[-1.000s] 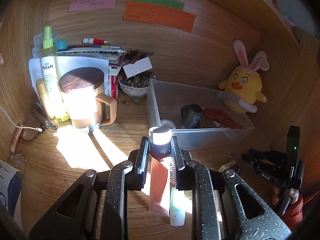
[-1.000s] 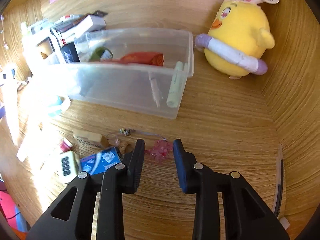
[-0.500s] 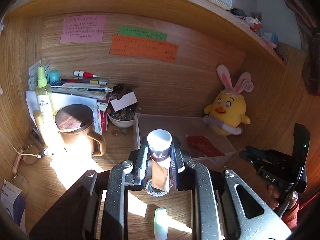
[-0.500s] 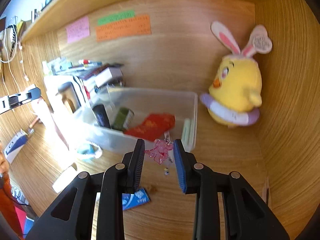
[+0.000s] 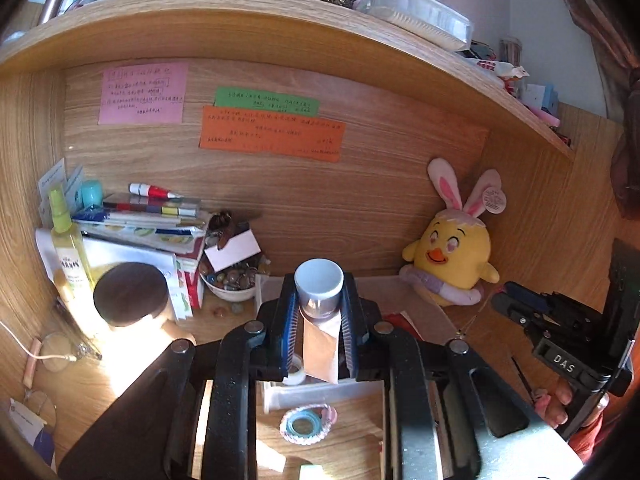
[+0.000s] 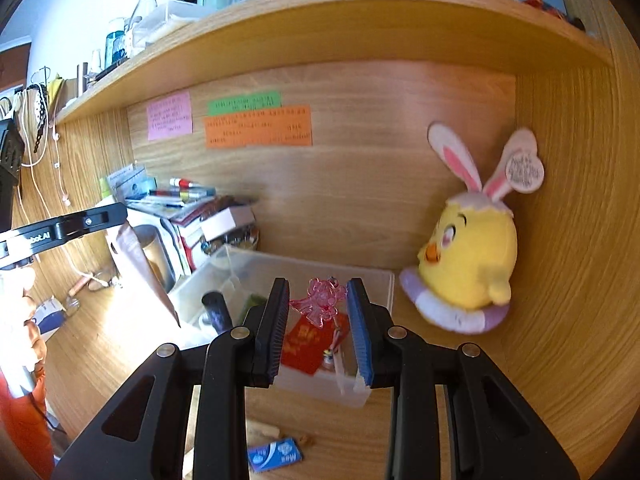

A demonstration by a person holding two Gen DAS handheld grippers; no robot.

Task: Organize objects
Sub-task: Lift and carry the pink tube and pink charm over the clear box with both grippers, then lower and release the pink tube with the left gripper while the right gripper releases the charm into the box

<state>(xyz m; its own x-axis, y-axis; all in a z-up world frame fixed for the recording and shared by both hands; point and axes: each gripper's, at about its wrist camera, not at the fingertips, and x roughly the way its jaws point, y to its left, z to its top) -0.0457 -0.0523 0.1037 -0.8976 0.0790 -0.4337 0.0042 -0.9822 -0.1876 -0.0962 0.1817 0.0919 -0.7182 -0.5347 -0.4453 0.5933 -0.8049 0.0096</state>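
My left gripper (image 5: pixel 319 308) is shut on a brown tube with a white cap (image 5: pixel 319 280) and holds it high above the desk, in front of the clear plastic bin (image 5: pixel 276 396). My right gripper (image 6: pixel 319 304) is shut on a pink translucent charm (image 6: pixel 322 300) and holds it above the same bin (image 6: pixel 380 280). The bin holds a red packet (image 6: pixel 308 344), a dark cylinder (image 6: pixel 216 308) and small items. The left gripper (image 6: pixel 72 226) with its tube shows at the left of the right wrist view.
A yellow bunny-eared plush (image 6: pixel 468 264) sits right of the bin. A lidded mug (image 5: pixel 130 300), spray bottle (image 5: pixel 70 248), book stack (image 5: pixel 148 224) and bead bowl (image 5: pixel 232 280) stand left. A tape roll (image 5: pixel 304 426) and blue packet (image 6: pixel 274 454) lie in front. A shelf (image 5: pixel 280 32) runs overhead.
Both grippers have risen well above the desk with their objects and tilted up, so the shelf now shows. The right gripper has moved over the bin with the charm.
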